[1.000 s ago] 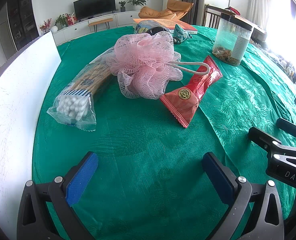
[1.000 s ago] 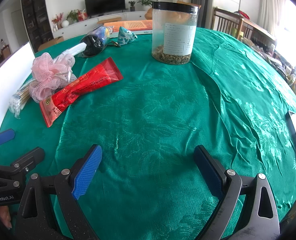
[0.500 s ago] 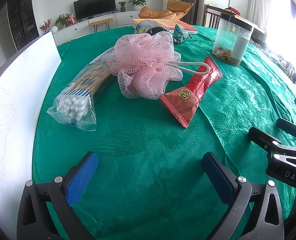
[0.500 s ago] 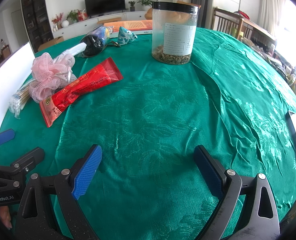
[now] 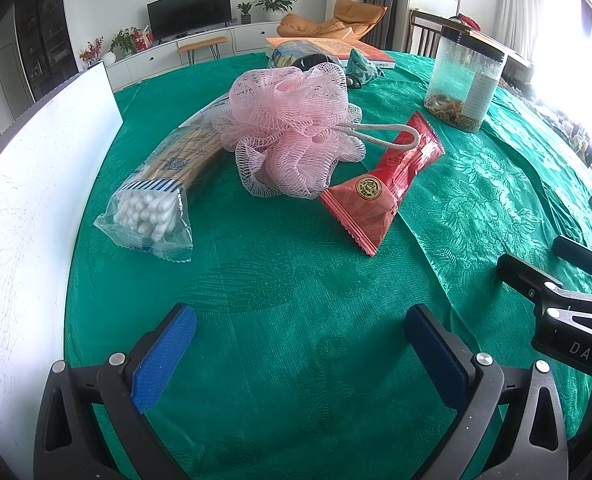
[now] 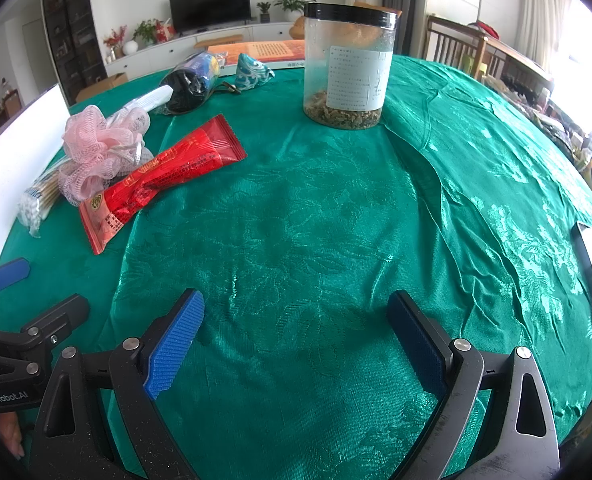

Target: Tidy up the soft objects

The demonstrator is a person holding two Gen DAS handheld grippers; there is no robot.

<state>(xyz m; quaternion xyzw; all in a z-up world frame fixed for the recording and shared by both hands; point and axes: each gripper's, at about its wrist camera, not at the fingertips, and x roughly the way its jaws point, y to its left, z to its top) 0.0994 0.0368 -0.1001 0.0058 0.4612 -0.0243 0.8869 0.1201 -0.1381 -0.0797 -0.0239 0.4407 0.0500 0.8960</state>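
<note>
The pink mesh bath sponge (image 5: 291, 132) lies on the green-clothed desk (image 5: 316, 288), toward its far left part; its cord loop drapes over the red snack packet (image 5: 380, 184) touching its right side; a bag of cotton swabs (image 5: 155, 204) lies against its left; a clear jar (image 6: 348, 68) stands well apart; the left tool (image 5: 300, 344) hovers near the desk's edge, jaws wide apart, empty; the right tool (image 6: 296, 336) likewise gapes, holding nothing.

I hold my left gripper (image 5: 302, 344) and right gripper (image 6: 296, 334) side by side, low, jaws wide apart, gripping nothing.
</note>
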